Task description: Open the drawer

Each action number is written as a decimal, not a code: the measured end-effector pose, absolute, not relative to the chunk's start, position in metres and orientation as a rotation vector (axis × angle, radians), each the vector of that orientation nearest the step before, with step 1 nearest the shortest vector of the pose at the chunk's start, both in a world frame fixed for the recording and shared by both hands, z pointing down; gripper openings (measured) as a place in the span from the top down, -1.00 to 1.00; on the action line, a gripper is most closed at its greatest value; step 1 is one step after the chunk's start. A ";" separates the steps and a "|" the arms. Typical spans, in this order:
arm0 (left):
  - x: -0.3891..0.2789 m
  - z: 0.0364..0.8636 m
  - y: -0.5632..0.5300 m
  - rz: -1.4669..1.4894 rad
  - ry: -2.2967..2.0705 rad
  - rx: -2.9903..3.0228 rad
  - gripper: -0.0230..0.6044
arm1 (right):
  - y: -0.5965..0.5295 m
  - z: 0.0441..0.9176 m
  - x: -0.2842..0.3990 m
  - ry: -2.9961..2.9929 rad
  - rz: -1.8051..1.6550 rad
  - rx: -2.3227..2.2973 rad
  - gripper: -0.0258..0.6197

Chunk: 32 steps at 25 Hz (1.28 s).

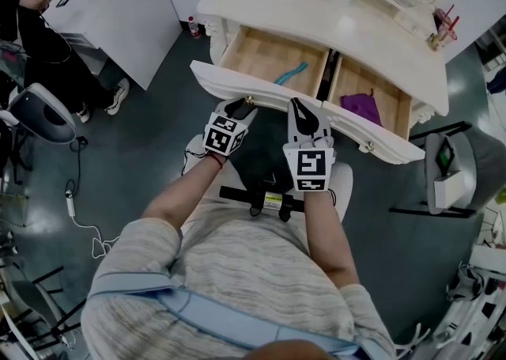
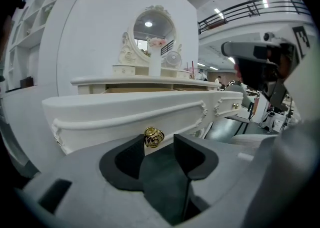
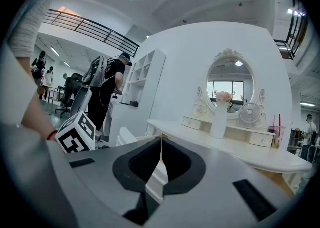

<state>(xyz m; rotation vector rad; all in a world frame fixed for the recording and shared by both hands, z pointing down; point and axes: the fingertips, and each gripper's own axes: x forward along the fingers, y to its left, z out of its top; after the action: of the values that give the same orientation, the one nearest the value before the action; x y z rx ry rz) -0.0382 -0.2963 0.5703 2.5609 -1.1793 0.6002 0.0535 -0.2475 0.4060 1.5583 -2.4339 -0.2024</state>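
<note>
Drawer pulled out; gold knob between parted left tongs, seemingly untouched.

Two drawers showing. Two gold knobs sitting on fronts. Two grippers showing. One mirror, one fan, one vase standing. One purple cloth lying.

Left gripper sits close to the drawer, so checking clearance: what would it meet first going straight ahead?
Probably the gold knob, between the left gripper's open jaws, then the white drawer front.
</note>
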 end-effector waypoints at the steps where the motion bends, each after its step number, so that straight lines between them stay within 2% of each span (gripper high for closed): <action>1: -0.038 0.566 -0.294 0.607 -1.178 2.574 0.35 | -0.247 0.405 0.054 -2.436 -0.202 1.563 0.89; 20: 0.016 0.421 -0.280 0.234 -1.085 2.861 0.35 | -0.247 0.399 0.062 -2.448 -0.180 1.628 0.89; 21: 0.019 0.418 -0.279 0.218 -1.080 2.860 0.38 | -0.247 0.398 0.063 -2.448 -0.179 1.633 0.89; 25: 0.029 0.409 -0.275 0.146 -1.056 2.834 0.69 | -0.247 0.395 0.065 -2.453 -0.172 1.650 0.89; 28: 0.032 0.411 -0.275 0.132 -1.067 2.786 0.86 | -0.247 0.395 0.066 -2.455 -0.170 1.657 0.89; 32: 0.034 0.415 -0.274 0.117 -1.074 2.709 0.88 | -0.247 0.395 0.068 -2.458 -0.168 1.666 0.89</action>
<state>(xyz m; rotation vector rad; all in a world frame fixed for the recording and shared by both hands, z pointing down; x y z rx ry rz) 0.0343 -0.2741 0.4147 2.7086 -1.0735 0.1167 0.0683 -0.2470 0.3955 1.6659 -2.4577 -0.1677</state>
